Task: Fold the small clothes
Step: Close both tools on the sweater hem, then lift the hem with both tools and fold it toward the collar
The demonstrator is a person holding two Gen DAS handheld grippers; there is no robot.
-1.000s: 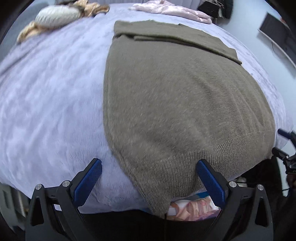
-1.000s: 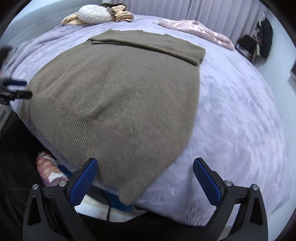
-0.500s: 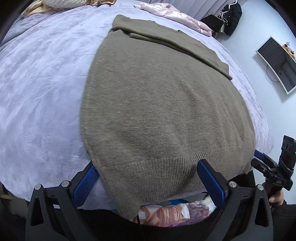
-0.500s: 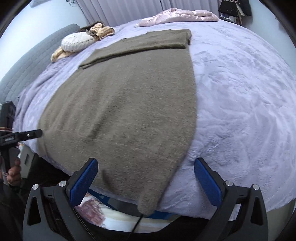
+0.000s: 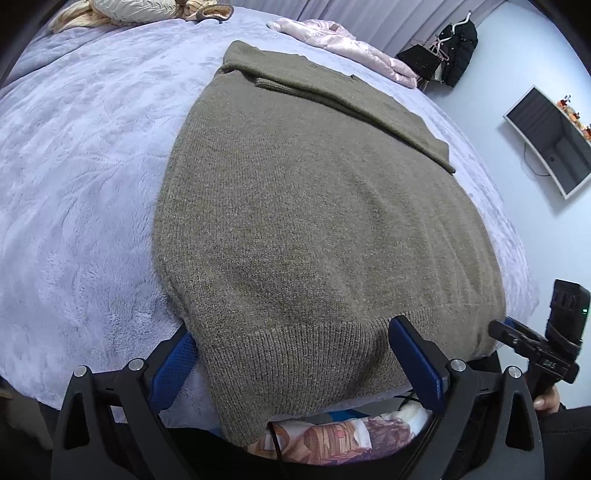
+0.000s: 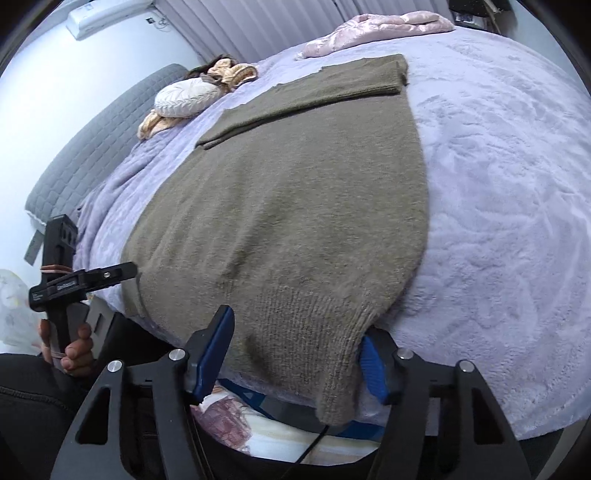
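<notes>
No brand or label can be read; the white print on the left claw's arm in the right wrist view is too small to make out.

The sweater (image 5: 317, 229) lies flat on the lilac bed (image 5: 74, 184), its ribbed hem hanging over the near edge. The left claw (image 5: 295, 354) straddles the hem's left corner, blue pads wide on either side and not pressing: open. The right claw (image 6: 295, 354) straddles the other hem corner; its jaws have just been closing, the knit between them, but whether the pads (image 6: 218, 347) already pinch it I cannot tell.

Only the left view shows the wall screen (image 5: 550, 140) and the black coat (image 5: 458, 44), far right of its claw. Only the right view shows the grey headboard (image 6: 96, 147), the air conditioner (image 6: 110, 14) and the hand (image 6: 70, 350) on the left claw's handle.
</notes>
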